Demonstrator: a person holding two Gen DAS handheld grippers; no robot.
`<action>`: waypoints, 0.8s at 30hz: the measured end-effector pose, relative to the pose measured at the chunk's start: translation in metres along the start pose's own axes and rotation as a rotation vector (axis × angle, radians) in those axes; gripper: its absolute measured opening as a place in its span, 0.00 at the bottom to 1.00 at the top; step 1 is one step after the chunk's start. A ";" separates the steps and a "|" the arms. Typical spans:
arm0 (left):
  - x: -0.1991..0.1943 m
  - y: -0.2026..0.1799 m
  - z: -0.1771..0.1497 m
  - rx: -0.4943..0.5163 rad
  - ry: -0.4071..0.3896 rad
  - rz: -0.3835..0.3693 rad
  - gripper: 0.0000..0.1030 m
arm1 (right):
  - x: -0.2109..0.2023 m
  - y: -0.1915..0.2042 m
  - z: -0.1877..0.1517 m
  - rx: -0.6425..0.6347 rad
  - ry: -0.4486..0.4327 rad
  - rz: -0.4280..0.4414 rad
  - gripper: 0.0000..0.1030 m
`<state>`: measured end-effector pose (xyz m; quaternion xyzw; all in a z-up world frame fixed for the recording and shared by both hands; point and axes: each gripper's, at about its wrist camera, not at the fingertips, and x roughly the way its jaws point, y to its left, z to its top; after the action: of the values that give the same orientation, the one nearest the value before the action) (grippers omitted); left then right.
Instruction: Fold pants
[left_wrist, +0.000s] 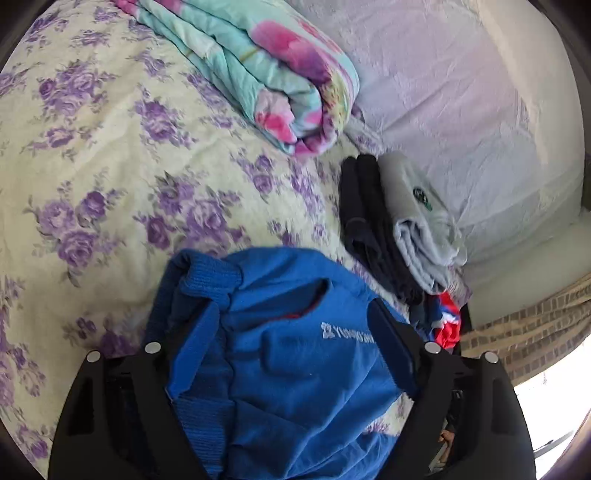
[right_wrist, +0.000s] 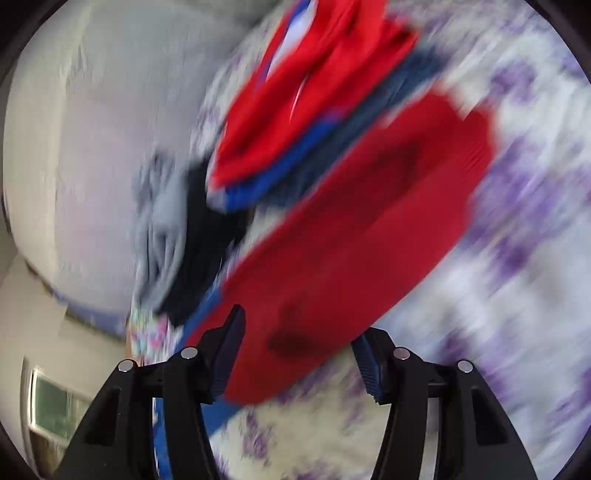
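Both fingers (left_wrist: 391, 343) wide around blue pants (left_wrist: 295, 369) (bunched between).

Blue pants with white lettering (left_wrist: 295, 350): you see one.
Folded garments beside them: two, one black (left_wrist: 365, 221), one grey (left_wrist: 417, 221).
Rolled floral quilt, turquoise and pink (left_wrist: 273, 74): one.
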<state>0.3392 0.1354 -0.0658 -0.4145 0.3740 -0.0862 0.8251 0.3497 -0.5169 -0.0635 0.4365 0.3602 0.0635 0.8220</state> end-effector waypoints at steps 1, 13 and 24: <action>-0.003 0.004 0.002 -0.004 -0.030 0.003 0.78 | -0.009 -0.007 0.006 0.021 -0.006 0.002 0.56; -0.006 0.007 0.000 0.038 -0.076 0.007 0.81 | 0.004 -0.040 0.032 0.108 -0.020 -0.068 0.24; -0.002 0.002 0.000 0.064 -0.068 0.012 0.87 | -0.043 -0.025 0.043 -0.121 0.079 -0.230 0.16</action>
<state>0.3372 0.1372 -0.0662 -0.3885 0.3453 -0.0788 0.8507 0.3413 -0.5794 -0.0443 0.3393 0.4353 0.0078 0.8338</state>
